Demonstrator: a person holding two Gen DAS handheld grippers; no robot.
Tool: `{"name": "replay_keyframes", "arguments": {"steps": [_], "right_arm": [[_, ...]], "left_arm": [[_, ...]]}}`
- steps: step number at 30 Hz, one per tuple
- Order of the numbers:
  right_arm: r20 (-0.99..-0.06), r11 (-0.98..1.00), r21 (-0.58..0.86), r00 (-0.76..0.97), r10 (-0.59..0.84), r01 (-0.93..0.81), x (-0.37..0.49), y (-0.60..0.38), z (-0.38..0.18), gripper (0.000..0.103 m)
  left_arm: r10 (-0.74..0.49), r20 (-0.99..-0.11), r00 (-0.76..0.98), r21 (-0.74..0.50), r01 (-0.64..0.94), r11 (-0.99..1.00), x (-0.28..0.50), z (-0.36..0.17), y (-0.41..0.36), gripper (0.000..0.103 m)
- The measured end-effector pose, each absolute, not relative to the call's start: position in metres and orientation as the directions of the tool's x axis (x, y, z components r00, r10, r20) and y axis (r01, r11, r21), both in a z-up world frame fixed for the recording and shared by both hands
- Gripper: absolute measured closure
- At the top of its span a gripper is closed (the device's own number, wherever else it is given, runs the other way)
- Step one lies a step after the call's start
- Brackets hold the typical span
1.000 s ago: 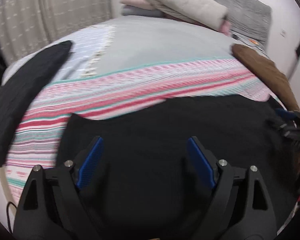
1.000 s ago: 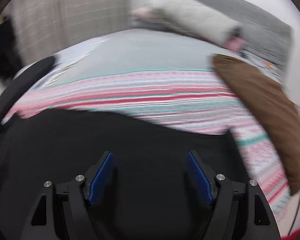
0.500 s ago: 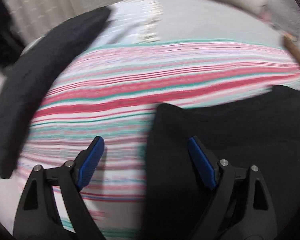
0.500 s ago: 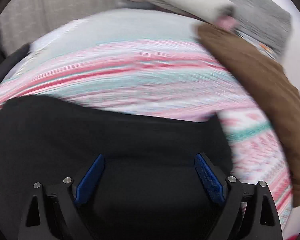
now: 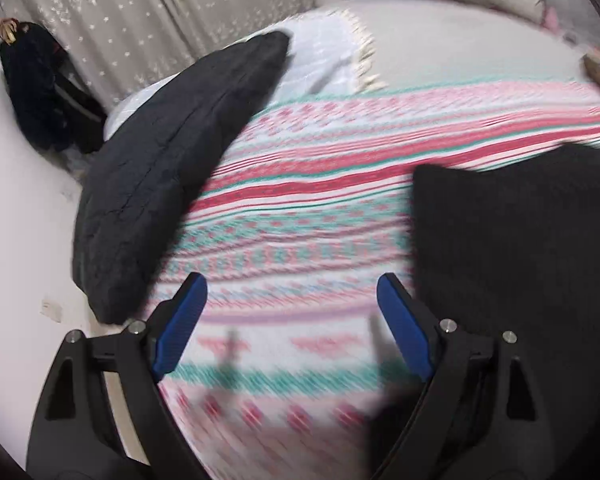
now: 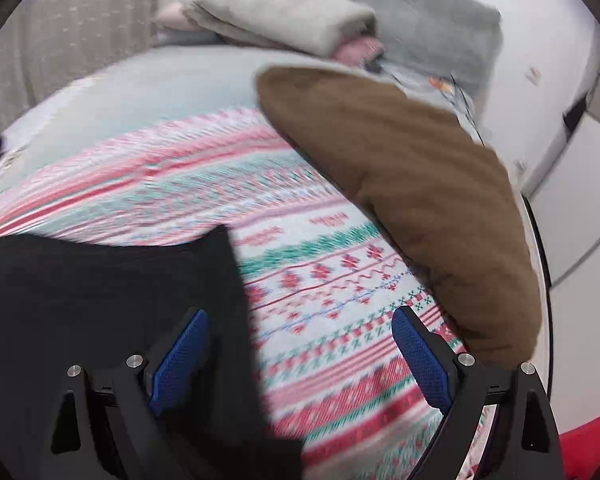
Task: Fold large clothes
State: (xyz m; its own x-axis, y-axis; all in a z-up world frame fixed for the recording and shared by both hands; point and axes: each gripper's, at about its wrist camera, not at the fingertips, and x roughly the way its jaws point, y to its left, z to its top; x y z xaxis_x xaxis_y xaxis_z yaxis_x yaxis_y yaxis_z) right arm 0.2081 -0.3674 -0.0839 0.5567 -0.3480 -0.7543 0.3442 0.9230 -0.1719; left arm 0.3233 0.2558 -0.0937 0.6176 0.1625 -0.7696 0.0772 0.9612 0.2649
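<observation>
A black garment lies flat on the striped pink, red and teal bedspread. In the left wrist view it fills the right side. My left gripper is open and empty over the bedspread, just left of the garment's left edge. In the right wrist view the garment fills the lower left. My right gripper is open and empty, straddling the garment's right edge, its left finger over the black cloth.
A dark folded garment lies at the bed's left edge. A brown garment lies along the right edge. Folded blankets and pillows sit at the head. Dark clothes lie on the floor by the curtain.
Both grippers have swung outward from over the black garment: the left one to the left past its left edge, the right one to the right onto its right edge. Both stayed open.
</observation>
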Motion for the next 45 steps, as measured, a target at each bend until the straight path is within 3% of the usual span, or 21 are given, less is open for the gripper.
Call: {"name": "replay_keyframes", "arguments": {"steps": [4, 7, 11, 15, 18, 24, 27, 34, 45], "right_arm": [[-0.744, 0.963, -0.128, 0.619, -0.251, 0.237, 0.168, -0.314, -0.062, 0.009], [-0.741, 0.984, -0.118, 0.648, -0.175, 0.131, 0.134, -0.263, -0.058, 0.009], [-0.736, 0.993, -0.115, 0.671, -0.091, 0.009, 0.107, -0.208, -0.073, 0.009], [-0.753, 0.989, -0.135, 0.655, -0.062, -0.062, 0.086, -0.181, -0.101, 0.009], [-0.771, 0.987, -0.156, 0.629, -0.098, -0.037, 0.066, -0.191, -0.122, 0.009], [-0.773, 0.989, 0.007, 0.628, -0.089, 0.149, 0.019, -0.268, -0.122, 0.009], [-0.767, 0.955, -0.131, 0.584, -0.267, 0.265, 0.004, -0.273, -0.117, 0.009], [-0.757, 0.939, -0.005, 0.612, -0.228, 0.344, -0.047, -0.280, -0.094, 0.009], [-0.798, 0.957, -0.006, 0.575, -0.180, 0.291, -0.081, -0.215, -0.088, 0.009]], "left_arm": [[0.033, -0.752, 0.659, 0.187, 0.165, 0.968, 0.276, -0.067, 0.217, 0.016], [-0.095, -0.739, 0.667, 0.106, 0.254, 0.962, 0.229, -0.057, 0.184, 0.009], [-0.222, -0.739, 0.637, -0.002, 0.327, 0.945, 0.186, -0.075, 0.159, 0.006], [-0.157, -0.788, 0.595, 0.039, 0.303, 0.952, 0.163, -0.112, 0.164, 0.006], [-0.166, -0.772, 0.614, 0.029, 0.295, 0.955, 0.147, -0.123, 0.189, 0.006], [-0.056, -0.776, 0.628, 0.117, 0.231, 0.966, 0.129, -0.108, 0.197, 0.006], [0.004, -0.784, 0.620, 0.120, 0.145, 0.982, 0.119, -0.098, 0.196, 0.006], [-0.079, -0.804, 0.590, -0.038, 0.081, 0.996, 0.077, -0.072, 0.187, 0.006], [-0.088, -0.815, 0.573, -0.052, 0.079, 0.995, 0.019, -0.072, 0.135, 0.005]]}}
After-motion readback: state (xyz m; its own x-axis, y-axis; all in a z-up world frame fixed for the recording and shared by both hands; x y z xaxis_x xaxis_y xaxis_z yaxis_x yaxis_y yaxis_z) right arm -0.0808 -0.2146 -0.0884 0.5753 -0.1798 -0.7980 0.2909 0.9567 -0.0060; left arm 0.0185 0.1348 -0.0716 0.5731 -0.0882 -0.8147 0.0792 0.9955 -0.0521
